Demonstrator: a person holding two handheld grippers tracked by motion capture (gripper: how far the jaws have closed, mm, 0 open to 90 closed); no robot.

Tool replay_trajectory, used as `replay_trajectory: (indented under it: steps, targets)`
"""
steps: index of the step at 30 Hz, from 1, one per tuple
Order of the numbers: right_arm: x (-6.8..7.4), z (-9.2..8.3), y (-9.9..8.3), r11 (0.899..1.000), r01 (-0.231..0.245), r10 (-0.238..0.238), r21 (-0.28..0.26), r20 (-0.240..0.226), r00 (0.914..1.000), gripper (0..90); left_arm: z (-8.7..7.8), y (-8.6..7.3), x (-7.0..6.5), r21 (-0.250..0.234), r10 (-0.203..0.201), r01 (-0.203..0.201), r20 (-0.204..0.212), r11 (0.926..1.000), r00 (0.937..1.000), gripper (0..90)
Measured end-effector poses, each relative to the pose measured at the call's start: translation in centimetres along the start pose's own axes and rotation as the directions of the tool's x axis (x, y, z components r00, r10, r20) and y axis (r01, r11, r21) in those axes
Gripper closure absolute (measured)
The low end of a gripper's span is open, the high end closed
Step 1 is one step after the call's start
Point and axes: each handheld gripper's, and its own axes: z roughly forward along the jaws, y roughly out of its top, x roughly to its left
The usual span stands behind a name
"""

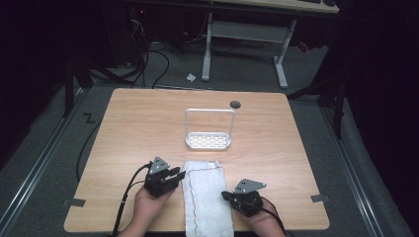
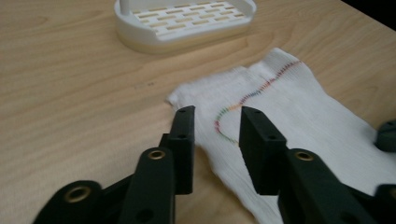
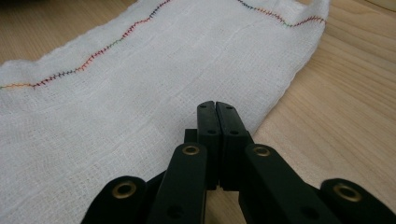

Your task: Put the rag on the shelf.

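Both black grippers flanked a white woven cloth [image 1: 205,197] with wavy coloured stitching, lying folded on the wooden table's [image 1: 138,123] near edge. Left gripper [image 2: 217,116] stood spread over the cloth's corner, gripping nothing; right gripper [image 3: 217,108] sat pressed together, empty, at its edge.

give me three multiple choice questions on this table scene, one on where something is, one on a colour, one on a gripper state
1. Where does the white slotted plastic rack with its tall handle stand?
A. beyond the cloth
B. on the cloth
C. on the floor

2. What colour is the long folded gauze cloth with wavy stitching?
A. blue
B. white
C. black

3. How do the right gripper's jaws stand?
A. wide apart
B. around the rack
C. pressed together

Answers: 1 A, the high view shows bare wooden table between rack and cloth. 2 B, white in every view. 3 C, the right gripper view shows both pads meeting, with nothing seen between.
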Motion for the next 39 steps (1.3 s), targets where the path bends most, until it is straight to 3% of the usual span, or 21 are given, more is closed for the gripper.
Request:
replay_trajectory:
  steps: [3,5,8,14,16,20,22,27,29,31,39]
  targets:
    - [-0.2,0.0,0.0,1.000,-0.001,0.001,-0.002,-0.009,1.0000,89.7,2.0,0.5,0.2,0.042,-0.025,0.026,-0.020,0.9988,0.9995,54.2]
    - [-0.1,0.0,0.0,1.000,0.002,-0.002,-0.003,-0.007,1.0000,89.6,2.7,0.6,0.3,0.029,-0.039,0.040,-0.033,0.9988,0.9987,53.2]
    - [-0.1,0.0,0.0,1.000,0.009,-0.009,0.000,-0.005,0.9999,89.4,3.6,0.9,0.3,0.059,-0.019,0.023,-0.063,0.9980,0.9978,52.8]
    - [-0.3,0.0,0.0,1.000,0.006,-0.006,-0.003,-0.028,0.9996,86.3,4.0,1.0,-0.6,0.061,-0.026,0.029,-0.063,0.9977,0.9977,63.2]
    - [-0.3,0.0,0.1,1.000,0.000,0.000,-0.008,-0.032,0.9995,81.1,4.1,1.0,-0.8,0.055,-0.043,0.047,-0.071,0.9974,0.9965,66.9]
    - [-0.5,-0.3,0.3,0.998,-0.029,0.028,-0.048,-0.015,0.9995,74.7,4.3,1.1,-0.8,0.051,-0.074,0.078,-0.084,0.9956,0.9937,77.0]
    - [-0.7,-0.2,0.6,0.996,-0.050,0.052,-0.069,0.017,0.9985,69.8,4.3,1.1,-0.8,0.051,-0.077,0.082,-0.086,0.9954,0.9933,79.0]
    - [-1.1,0.6,1.8,0.990,-0.091,0.103,-0.112,0.104,0.9892,59.9,4.3,1.1,-0.9,0.053,-0.071,0.076,-0.090,0.9957,0.9934,80.6]
    - [-1.4,1.1,2.7,0.984,-0.119,0.136,-0.130,0.124,0.9829,59.4,4.2,1.0,-0.8,0.054,-0.082,0.087,-0.089,0.9948,0.9927,80.7]
    - [-1.8,1.7,3.6,0.982,-0.124,0.147,-0.139,0.174,0.9737,61.7,4.2,1.0,-0.9,0.053,-0.082,0.087,-0.094,0.9948,0.9922,80.7]
    - [-3.7,4.7,5.6,0.977,-0.175,0.199,-0.119,0.222,0.9546,64.3,4.2,1.0,-0.7,0.051,-0.096,0.101,-0.088,0.9936,0.9914,81.0]
